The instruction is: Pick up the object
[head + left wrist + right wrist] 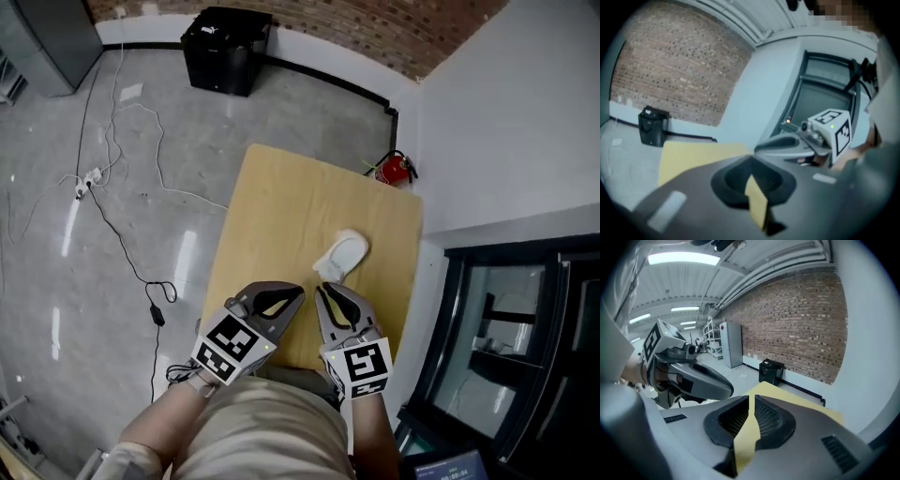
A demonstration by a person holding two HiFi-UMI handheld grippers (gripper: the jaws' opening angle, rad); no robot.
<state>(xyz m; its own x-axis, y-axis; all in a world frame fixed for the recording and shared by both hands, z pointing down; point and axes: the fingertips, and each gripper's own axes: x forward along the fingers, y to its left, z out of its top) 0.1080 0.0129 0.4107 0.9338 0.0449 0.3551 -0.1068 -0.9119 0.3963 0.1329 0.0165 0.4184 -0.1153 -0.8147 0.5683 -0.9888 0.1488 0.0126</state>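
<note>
Two grippers show, the left gripper and the right gripper. Each has its jaws pressed together on nothing, and their tips sit side by side over the near end of the one wooden table. One black box stands on the floor by the brick wall. One white object, rounded and elongated, lies on the table near the right gripper's tips, untouched. One red fire extinguisher sits beyond the table's far right corner.

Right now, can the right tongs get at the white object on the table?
Probably yes: the right tongs sit just short of the white object, only bare table between. Their jaws are shut, so they must open first.
</note>
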